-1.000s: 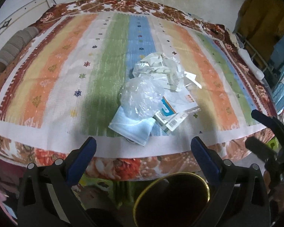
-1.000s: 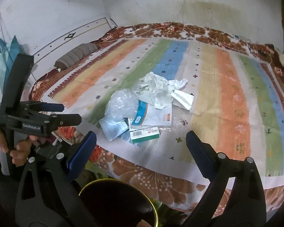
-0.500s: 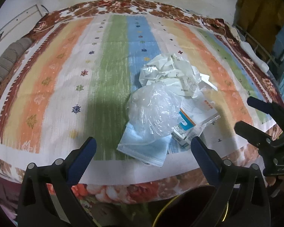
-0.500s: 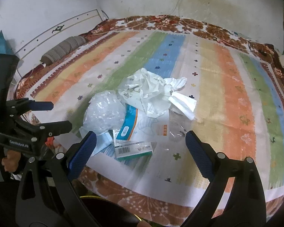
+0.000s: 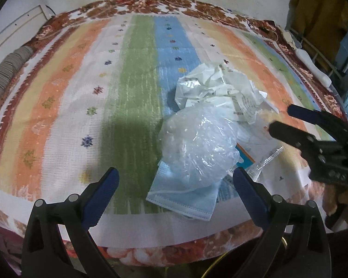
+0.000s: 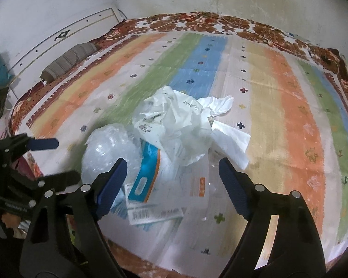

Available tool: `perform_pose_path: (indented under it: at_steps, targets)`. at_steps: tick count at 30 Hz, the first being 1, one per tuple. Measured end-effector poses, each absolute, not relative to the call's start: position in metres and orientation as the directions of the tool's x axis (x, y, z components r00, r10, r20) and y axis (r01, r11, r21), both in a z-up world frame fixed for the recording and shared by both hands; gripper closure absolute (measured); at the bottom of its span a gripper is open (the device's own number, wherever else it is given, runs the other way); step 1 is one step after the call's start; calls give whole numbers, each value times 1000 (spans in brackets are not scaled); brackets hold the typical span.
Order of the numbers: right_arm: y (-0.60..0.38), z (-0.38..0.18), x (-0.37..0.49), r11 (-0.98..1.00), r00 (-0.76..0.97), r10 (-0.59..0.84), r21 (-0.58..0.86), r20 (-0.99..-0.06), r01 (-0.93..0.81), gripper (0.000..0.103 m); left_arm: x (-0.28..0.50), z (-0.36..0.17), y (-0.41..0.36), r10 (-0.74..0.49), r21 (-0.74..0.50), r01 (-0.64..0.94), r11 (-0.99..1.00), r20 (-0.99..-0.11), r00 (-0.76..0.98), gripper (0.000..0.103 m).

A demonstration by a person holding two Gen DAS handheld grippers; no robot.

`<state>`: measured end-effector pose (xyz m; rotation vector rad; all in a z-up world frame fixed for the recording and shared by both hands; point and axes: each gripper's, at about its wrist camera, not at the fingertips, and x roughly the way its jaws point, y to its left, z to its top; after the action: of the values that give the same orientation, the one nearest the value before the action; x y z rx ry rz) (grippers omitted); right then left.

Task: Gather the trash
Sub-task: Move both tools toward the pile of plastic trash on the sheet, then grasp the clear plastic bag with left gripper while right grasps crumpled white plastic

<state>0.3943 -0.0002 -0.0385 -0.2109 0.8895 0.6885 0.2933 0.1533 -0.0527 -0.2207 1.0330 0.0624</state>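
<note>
item: trash heap on the bed (image 5: 132,97), near its front edge, on the blue stripe. contents as i saw them: crumpled clear plastic bag (image 5: 199,143) uppermost; blue face mask (image 5: 185,197) under it, closest to the edge; crumpled white wrapper (image 6: 174,125) behind; flat printed packet (image 6: 148,171) and white tissue (image 6: 229,136) alongside.

left gripper (image 5: 176,192): fingers spread, nothing between them; mask and clear bag lay just ahead, slightly right of centre.

right gripper (image 6: 172,185): fingers apart, had just been narrowing, pinching nothing; the printed packet lay between and just beyond the tips, its long axis running roughly away from me.

judgement: the right was nearer the packet, the left nearer the mask. no item collected yet.
</note>
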Motion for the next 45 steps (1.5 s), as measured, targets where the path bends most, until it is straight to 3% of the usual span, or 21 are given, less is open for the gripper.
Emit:
perform_pose_path:
  at_steps: [9, 15, 16, 17, 18, 19, 20, 22, 26, 45]
  targets:
    - [13, -60, 422, 775, 396, 453, 134, -799, -617, 50, 312, -63, 148, -84, -171, -134, 976, -866, 493, 15]
    - [24, -63, 429, 772, 387, 453, 137, -803, -621, 74, 326, -66, 144, -84, -169, -134, 976, -870, 486, 30]
    - [26, -63, 429, 766, 384, 456, 134, -803, -628, 81, 328, -66, 143, -84, -167, -129, 977, -869, 488, 31]
    - [27, -64, 429, 765, 384, 454, 131, -804, -631, 92, 330, -67, 142, -83, -164, -124, 979, -867, 492, 37]
    - [28, -64, 429, 766, 388, 451, 125, -804, -631, 97, 332, -67, 141, -84, -163, -121, 979, -866, 493, 42]
    - [28, -63, 429, 768, 393, 449, 122, -803, -628, 98, 335, -69, 141, -87, -166, -119, 979, -866, 493, 56]
    - [28, -62, 429, 770, 397, 450, 122, -799, -627, 102, 338, -70, 143, -83, -167, -130, 977, -867, 492, 63]
    - [25, -58, 430, 775, 408, 459, 131, -790, -618, 102, 340, -71, 147, -100, -198, -147, 969, -862, 498, 76]
    - [17, -50, 430, 780, 427, 469, 135, -773, -612, 103, 337, -66, 155, -116, -238, -173, 956, -846, 521, 89]
    - [-27, 22, 392, 789, 478, 519, 182, -709, -587, 103, 286, 13, 137, -106, -236, -144, 961, -795, 597, 91]
